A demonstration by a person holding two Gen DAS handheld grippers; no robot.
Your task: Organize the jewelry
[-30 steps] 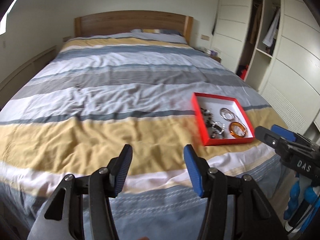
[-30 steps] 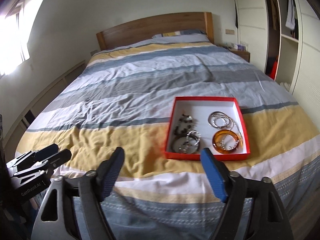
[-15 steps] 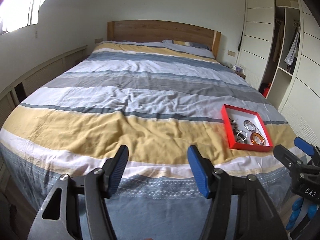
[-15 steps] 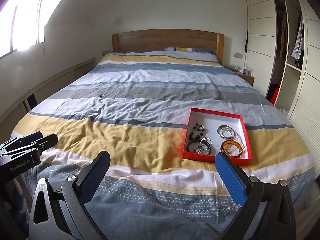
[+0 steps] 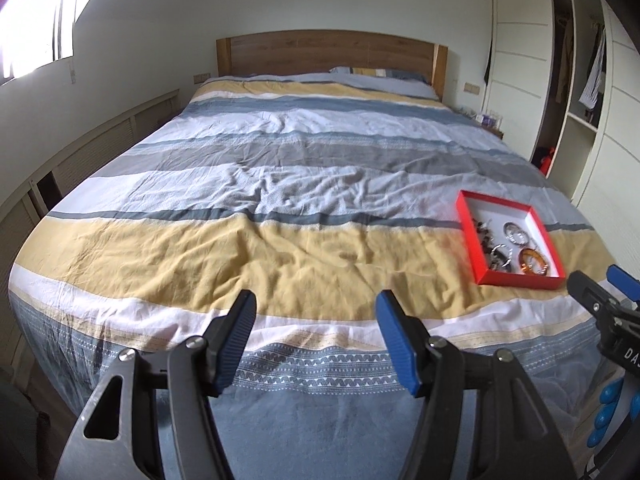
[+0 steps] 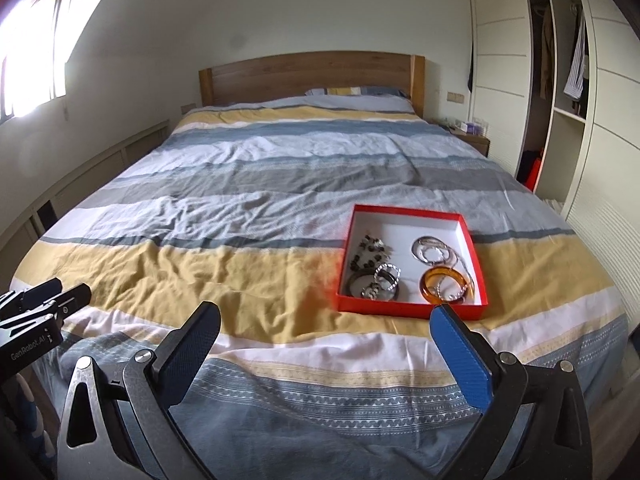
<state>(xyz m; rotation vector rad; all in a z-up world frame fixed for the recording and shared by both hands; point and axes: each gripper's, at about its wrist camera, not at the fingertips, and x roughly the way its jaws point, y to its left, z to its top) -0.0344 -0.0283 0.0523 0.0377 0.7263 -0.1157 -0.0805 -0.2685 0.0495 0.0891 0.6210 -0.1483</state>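
Striped cotton in yellow, grey, blue and white covers the bed (image 6: 248, 208), the biggest thing in both views, with a wooden headboard (image 6: 308, 78) at 12 o'clock and a wardrobe (image 6: 560, 92) at 2 o'clock. Near the foot of the bed, on the yellow stripe, sits a red tray (image 6: 412, 308) with a white floor, and all the jewelry lies inside it.

The coming move turns on where that tray lies. From the right gripper (image 6: 328, 344) it is at about 1 o'clock, just past the tip of the right-hand blue finger, with its long axis running away toward the headboard. From the left gripper (image 5: 316, 336) the tray (image 5: 520, 280) sits far out at 2 o'clock, well apart, so I judge the right gripper the nearer and better placed to reach in.

Both grippers hover short of the bed's foot with jaws spread wide and nothing between them; neither touches the bedding.

Inside the tray, an amber bangle (image 6: 430, 286) lies in the near right corner with a thin silver chain (image 6: 454, 290) across it. Silver bangles (image 6: 430, 250) lie beyond it, toward the far right. A dark bangle (image 6: 356, 280), a twisted silver one (image 6: 386, 274) overlapping it, fills the near left, and a dark beaded strand (image 6: 370, 254) lies beyond that.

Writing: the left gripper's body, seen at 9 o'clock in the right view, reads "GenRobot.AI". The right gripper's body, at the edge of the left view, shows only "DA" before the frame cuts it off.
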